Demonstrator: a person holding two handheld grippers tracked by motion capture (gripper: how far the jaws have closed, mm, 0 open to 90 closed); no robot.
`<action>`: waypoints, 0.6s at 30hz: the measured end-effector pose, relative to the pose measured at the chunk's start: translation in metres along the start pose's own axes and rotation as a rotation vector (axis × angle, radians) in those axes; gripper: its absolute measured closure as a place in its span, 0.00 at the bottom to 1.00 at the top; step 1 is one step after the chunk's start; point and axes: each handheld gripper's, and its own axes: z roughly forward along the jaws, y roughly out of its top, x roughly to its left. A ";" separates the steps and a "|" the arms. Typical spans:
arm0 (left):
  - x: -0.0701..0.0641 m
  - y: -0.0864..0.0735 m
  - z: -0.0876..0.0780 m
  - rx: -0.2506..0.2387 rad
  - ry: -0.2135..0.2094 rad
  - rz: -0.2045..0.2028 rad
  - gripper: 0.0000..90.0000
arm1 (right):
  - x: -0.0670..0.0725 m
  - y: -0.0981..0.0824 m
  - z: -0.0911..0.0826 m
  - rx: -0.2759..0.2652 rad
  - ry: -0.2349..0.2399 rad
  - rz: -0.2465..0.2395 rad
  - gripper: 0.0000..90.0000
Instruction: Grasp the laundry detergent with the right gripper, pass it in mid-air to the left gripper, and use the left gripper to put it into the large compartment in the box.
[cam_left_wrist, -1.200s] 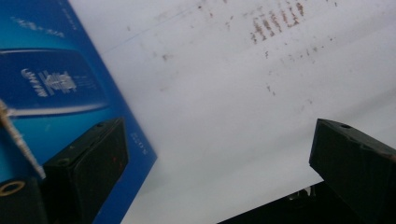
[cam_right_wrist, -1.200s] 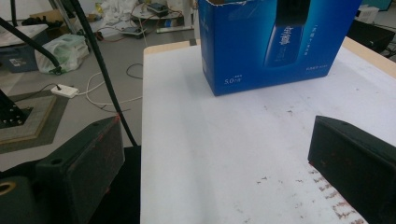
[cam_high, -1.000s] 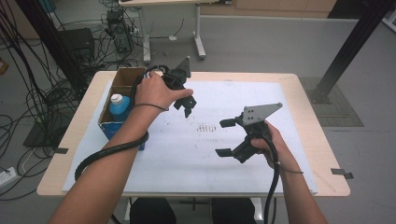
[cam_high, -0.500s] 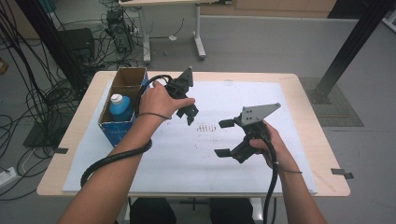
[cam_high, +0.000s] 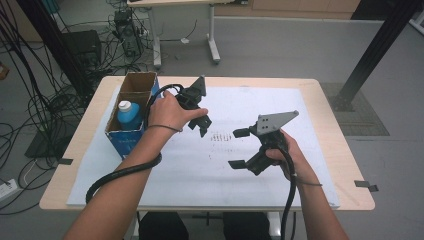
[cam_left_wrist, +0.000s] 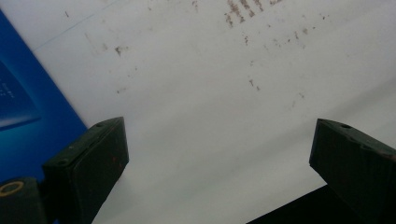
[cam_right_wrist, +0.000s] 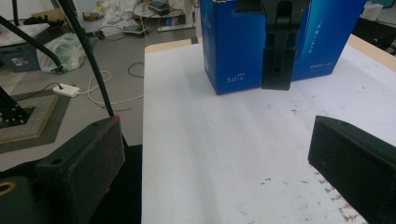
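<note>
Desk (cam_high: 330, 107) carries a white sheet (cam_high: 200, 165) over most of its top, with brown specks near the middle. Blue carton (cam_high: 131, 127) stands at the sheet's left edge, flaps open, with a white bottle with blue cap (cam_high: 128, 113) upright in its near compartment. Left gripper (cam_high: 199, 120) is held above the sheet just right of the carton, pointed down — fingers (cam_left_wrist: 88, 163) spread wide, nothing between them, only speckled sheet and the carton's blue wall (cam_left_wrist: 28, 107) below. Right gripper (cam_high: 239, 148) is near the sheet's middle-right, well apart from the carton, aimed left toward it (cam_right_wrist: 280, 42) — fingers (cam_right_wrist: 79, 168) also released, grasping nothing.
</note>
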 end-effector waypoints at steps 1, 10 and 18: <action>0.000 0.000 0.000 0.000 0.000 0.000 0.05 | 0.000 0.000 0.000 0.000 0.000 0.000 0.04; 0.000 -0.001 0.007 -0.001 -0.006 0.000 0.05 | 0.001 -0.001 -0.002 -0.002 -0.005 0.003 0.04; 0.000 -0.004 0.009 -0.013 -0.006 -0.001 0.05 | 0.001 -0.001 -0.002 -0.001 -0.003 0.003 0.04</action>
